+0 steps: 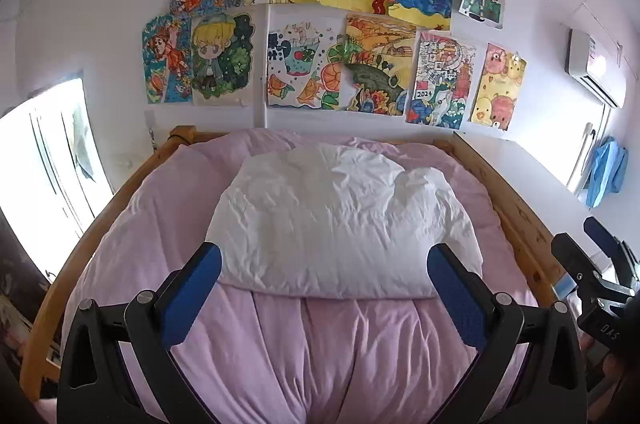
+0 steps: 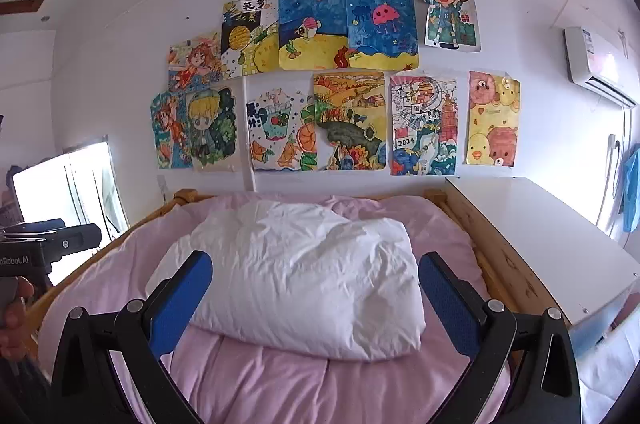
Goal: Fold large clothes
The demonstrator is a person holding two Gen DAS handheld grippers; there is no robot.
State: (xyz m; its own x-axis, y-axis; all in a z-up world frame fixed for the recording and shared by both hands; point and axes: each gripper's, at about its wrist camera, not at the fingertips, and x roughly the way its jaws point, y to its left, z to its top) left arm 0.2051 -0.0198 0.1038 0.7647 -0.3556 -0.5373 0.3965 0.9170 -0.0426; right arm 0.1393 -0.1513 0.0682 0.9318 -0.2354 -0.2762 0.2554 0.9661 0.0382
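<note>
A white garment (image 1: 340, 220), crumpled into a rough folded bundle, lies on a pink quilt (image 1: 340, 352) on the bed. It also shows in the right wrist view (image 2: 304, 280) on the same quilt (image 2: 280, 384). My left gripper (image 1: 324, 260) is open and empty, held above the quilt just before the garment's near edge. My right gripper (image 2: 316, 268) is open and empty, also held above the bed, with the garment between its blue pads (image 2: 182, 298). The right gripper's body shows at the right edge of the left wrist view (image 1: 596, 284).
A wooden bed frame (image 1: 516, 208) rings the quilt. A white cabinet top (image 2: 552, 236) stands to the right of the bed. Children's drawings (image 1: 332, 24) cover the wall behind. A bright window (image 1: 44, 160) is at the left, an air conditioner (image 2: 596, 64) at the upper right.
</note>
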